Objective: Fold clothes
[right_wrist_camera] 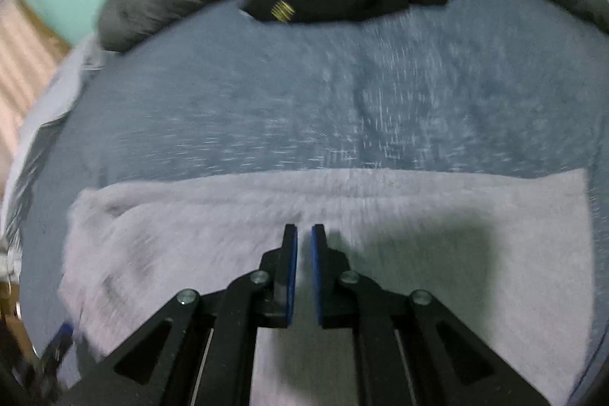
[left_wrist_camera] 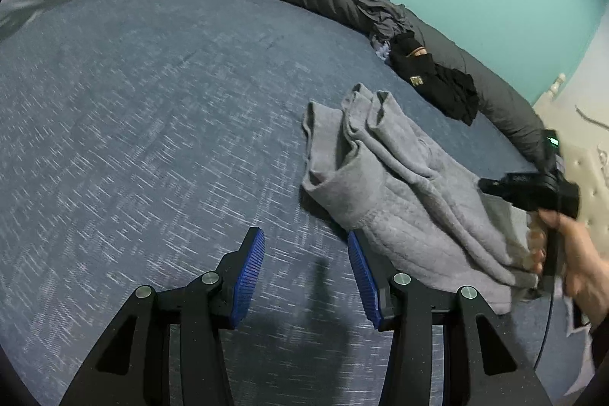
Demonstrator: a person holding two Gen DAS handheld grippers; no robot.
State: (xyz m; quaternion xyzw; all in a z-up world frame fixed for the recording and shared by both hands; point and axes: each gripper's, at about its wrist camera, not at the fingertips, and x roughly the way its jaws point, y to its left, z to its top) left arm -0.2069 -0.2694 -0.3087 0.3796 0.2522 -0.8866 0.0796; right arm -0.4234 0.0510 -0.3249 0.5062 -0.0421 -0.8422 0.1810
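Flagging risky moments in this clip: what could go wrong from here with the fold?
1. The left gripper is open over bare bedsheet, holding nothing, so the grey garment's bunched layers may slip.
2. The right gripper is nearly shut above the garment; whether it grips cloth is unclear, and the blur suggests motion that could undo the fold.

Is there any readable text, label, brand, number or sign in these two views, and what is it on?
No readable text in either view.
Black garment: a small gold mark, striped, too blurred to read as letters.
Right gripper's body: a green light, no legible characters.
Grey garment, blue bedsheet: no print or tag visible.
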